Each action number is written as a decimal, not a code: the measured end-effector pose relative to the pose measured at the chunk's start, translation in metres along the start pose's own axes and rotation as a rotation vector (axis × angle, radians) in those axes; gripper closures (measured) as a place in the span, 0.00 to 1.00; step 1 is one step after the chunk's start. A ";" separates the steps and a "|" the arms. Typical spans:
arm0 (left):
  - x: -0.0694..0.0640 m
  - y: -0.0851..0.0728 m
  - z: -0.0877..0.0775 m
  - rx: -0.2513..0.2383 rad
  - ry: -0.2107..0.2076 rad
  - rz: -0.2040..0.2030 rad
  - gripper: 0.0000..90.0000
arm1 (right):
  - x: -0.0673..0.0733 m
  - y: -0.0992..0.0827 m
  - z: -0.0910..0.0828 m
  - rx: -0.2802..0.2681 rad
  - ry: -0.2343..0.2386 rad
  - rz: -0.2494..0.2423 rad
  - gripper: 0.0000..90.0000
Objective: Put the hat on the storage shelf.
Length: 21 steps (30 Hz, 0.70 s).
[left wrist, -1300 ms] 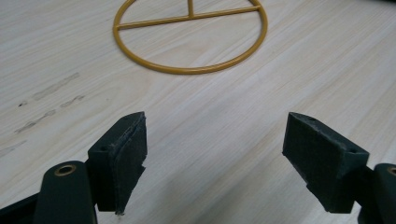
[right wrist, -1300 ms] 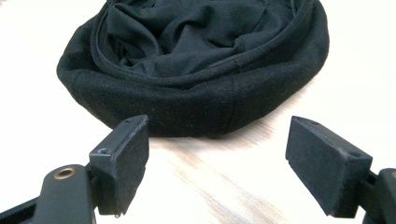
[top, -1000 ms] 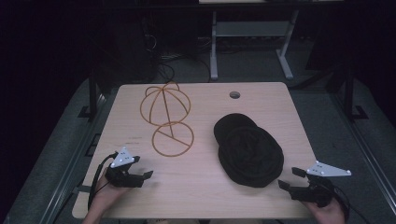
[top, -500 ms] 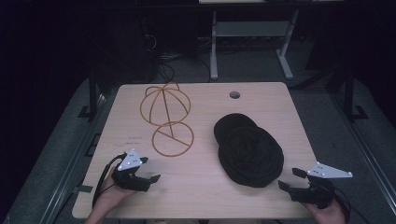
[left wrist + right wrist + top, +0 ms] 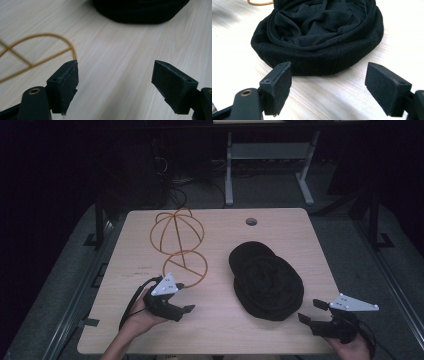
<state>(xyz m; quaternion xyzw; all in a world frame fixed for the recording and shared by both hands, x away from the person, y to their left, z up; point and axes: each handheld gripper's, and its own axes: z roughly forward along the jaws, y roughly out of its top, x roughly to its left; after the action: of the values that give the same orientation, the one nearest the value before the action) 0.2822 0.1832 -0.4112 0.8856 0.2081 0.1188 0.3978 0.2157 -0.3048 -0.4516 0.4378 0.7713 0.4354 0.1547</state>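
Black cap (image 5: pixel 267 281) lies upside down on bench (image 5: pixel 220 330), right of centre, beside wire frame (image 5: pixel 178 245). Left claw (image 5: pixel 186 309) and right claw (image 5: pixel 307 312): both spread wide, empty. Recommended approach w/ right claw: low, straddle near rim, pinch fabric only.

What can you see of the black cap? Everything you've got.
The black cap lies upside down on the right half of the wooden table, opening up, with its crumpled dark lining showing in the right gripper view. It looks like soft matte fabric with a stitched band round the rim. A flat rounded part, probably the brim, juts toward the far left. It rests on the table alone; neither tool touches it. The right tool, jaws open, sits just short of its near edge. The wire stand stands apart to its left.
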 end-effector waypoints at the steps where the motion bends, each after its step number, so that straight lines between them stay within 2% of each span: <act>1: -0.001 0.004 0.003 0.000 -0.001 0.006 0.24 | 0.000 0.000 0.000 0.001 -0.001 0.002 0.23; 3: -0.003 0.011 0.008 0.002 -0.007 0.020 0.24 | -0.001 0.000 0.001 0.007 -0.004 0.010 0.23; 6: -0.006 0.020 0.016 0.005 0.020 0.068 0.23 | -0.001 0.000 0.002 0.006 0.001 0.010 0.23; 8: -0.007 0.026 0.021 0.004 0.013 0.072 0.24 | -0.001 0.000 0.002 0.003 0.001 0.008 0.23; 21: -0.020 0.062 0.051 0.016 -0.101 0.156 0.28 | -0.001 0.000 0.003 0.008 0.012 0.001 0.23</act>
<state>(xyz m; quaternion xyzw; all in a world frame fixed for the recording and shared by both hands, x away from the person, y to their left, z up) 0.3010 0.1035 -0.3993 0.9071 0.1191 0.1028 0.3905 0.2184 -0.3045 -0.4529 0.4363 0.7736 0.4349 0.1483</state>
